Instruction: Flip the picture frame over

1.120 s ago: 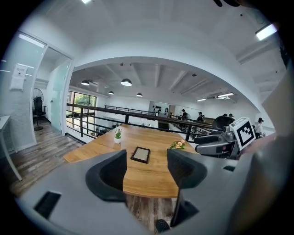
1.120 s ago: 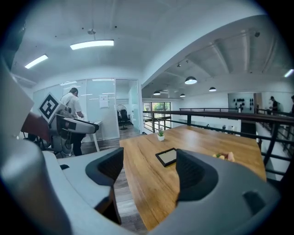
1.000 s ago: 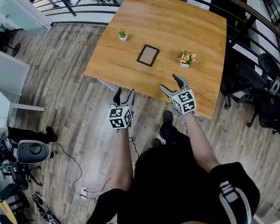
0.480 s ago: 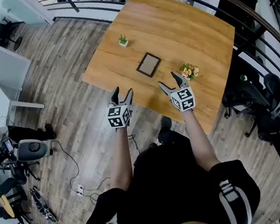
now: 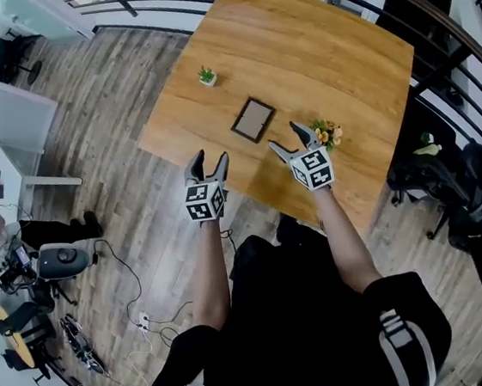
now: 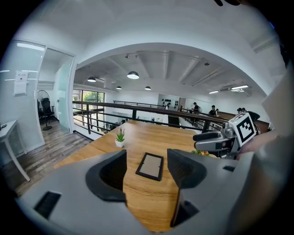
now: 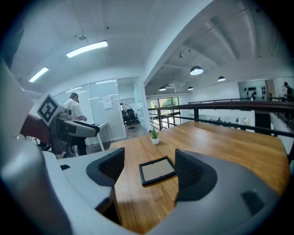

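The dark-framed picture frame [image 5: 252, 119] lies flat on the wooden table [image 5: 328, 48], near its front edge. In the left gripper view the frame [image 6: 149, 165] shows between and beyond the jaws; the right gripper view shows the frame [image 7: 157, 170] the same way. My left gripper [image 5: 211, 159] hovers open over the floor just short of the table's edge, left of the frame. My right gripper [image 5: 287, 138] is open above the table's front edge, just right of the frame. Neither gripper touches the frame, and nothing sits between either pair of jaws.
A small potted plant [image 5: 206, 77] stands near the table's left edge, beyond the frame. A pot of flowers [image 5: 327, 132] sits close beside the right gripper. A black railing [image 5: 432, 45] curves round the table's far side. Office chairs [image 5: 475, 196] stand at the right.
Both grippers have moved forward toward the table and the frame, with the person stepping closer. The right gripper now reaches over the table's edge. The frame has not moved.
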The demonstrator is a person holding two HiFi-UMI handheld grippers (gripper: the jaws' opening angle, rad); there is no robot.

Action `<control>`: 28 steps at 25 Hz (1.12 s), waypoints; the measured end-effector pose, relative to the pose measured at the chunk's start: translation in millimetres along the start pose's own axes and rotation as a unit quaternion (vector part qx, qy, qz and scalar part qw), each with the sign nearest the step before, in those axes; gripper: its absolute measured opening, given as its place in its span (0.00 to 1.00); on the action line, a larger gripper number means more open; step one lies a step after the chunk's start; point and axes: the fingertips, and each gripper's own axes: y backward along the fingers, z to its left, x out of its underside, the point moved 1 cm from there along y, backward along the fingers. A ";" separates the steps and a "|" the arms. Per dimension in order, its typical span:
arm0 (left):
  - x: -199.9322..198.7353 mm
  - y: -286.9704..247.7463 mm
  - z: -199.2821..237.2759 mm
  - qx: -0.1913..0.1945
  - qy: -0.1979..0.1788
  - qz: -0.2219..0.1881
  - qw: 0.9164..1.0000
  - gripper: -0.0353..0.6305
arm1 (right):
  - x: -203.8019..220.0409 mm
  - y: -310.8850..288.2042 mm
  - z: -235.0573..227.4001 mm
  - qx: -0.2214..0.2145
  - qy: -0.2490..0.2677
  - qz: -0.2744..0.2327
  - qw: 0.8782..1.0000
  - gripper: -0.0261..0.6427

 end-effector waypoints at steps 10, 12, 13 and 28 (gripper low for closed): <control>3.4 -32.2 -13.8 0.010 -0.022 0.025 0.999 0.47 | 13.4 -4.4 -12.0 -0.005 -0.020 0.006 1.000 0.54; 3.0 -37.8 -12.6 0.014 -0.022 0.026 0.999 0.47 | 13.9 -7.0 -12.3 -0.004 -0.020 0.007 1.000 0.54; 3.2 -40.5 -10.8 0.016 -0.020 0.026 0.999 0.47 | 13.6 -8.2 -11.7 -0.003 -0.018 0.008 1.000 0.54; 22.9 -98.6 27.6 0.061 -0.044 0.075 0.994 0.47 | 23.4 -51.8 -18.5 0.043 -0.044 0.037 0.997 0.52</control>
